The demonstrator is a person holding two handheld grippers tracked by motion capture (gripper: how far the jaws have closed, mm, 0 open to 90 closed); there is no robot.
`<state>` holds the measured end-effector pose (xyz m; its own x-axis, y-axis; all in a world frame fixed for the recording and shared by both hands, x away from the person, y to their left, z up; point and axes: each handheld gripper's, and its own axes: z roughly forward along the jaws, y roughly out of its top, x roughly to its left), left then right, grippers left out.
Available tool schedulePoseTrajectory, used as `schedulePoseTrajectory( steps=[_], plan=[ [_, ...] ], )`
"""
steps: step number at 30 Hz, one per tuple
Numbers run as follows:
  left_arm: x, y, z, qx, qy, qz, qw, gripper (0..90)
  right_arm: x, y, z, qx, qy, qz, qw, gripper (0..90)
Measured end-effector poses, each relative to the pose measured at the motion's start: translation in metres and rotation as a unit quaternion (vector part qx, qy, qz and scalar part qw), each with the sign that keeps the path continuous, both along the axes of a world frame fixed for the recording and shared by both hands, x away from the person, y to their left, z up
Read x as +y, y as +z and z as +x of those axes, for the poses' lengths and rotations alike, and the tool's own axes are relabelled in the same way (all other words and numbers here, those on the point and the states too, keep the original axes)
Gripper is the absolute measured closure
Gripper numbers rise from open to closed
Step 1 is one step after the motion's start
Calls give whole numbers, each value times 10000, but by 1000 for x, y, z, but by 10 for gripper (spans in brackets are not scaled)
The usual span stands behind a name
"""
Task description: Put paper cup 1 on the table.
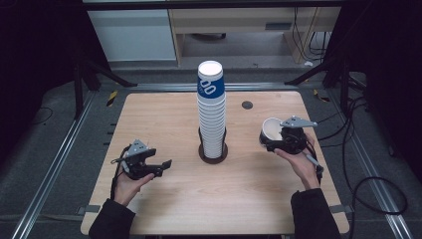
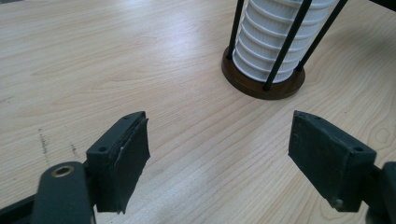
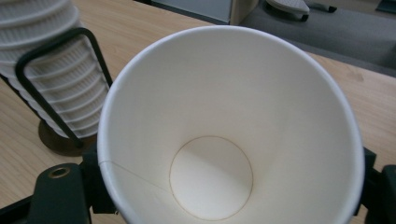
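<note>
Right claw (image 1: 274,141) pinching a white paper cup (image 1: 270,130) near the desk's (image 1: 164,107) right edge; left claw (image 1: 158,166) hovering spread near left edge; cup stack (image 1: 212,112) standing mid-desk.

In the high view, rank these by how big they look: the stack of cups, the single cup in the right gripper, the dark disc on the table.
1. stack of cups, by far the tallest.
2. single cup, clamped in the right gripper.
3. dark disc, a small spot on the table behind the stack.
</note>
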<state>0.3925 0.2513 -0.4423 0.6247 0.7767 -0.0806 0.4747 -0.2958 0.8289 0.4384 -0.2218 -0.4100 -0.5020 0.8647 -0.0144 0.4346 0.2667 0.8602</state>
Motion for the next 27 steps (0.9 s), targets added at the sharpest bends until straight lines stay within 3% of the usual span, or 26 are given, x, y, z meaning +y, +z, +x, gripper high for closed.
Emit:
schedulePoseTrajectory(
  steps=[18, 27],
  plan=[
    [-1, 0, 0, -21, -26, 58, 10000, 196, -23, -38, 20, 560, -428, -267, 9972, 198],
    [-1, 0, 0, -14, -21, 52, 10000, 197, -25, -50, 26, 840, -436, -316, 9950, 195]
  ],
)
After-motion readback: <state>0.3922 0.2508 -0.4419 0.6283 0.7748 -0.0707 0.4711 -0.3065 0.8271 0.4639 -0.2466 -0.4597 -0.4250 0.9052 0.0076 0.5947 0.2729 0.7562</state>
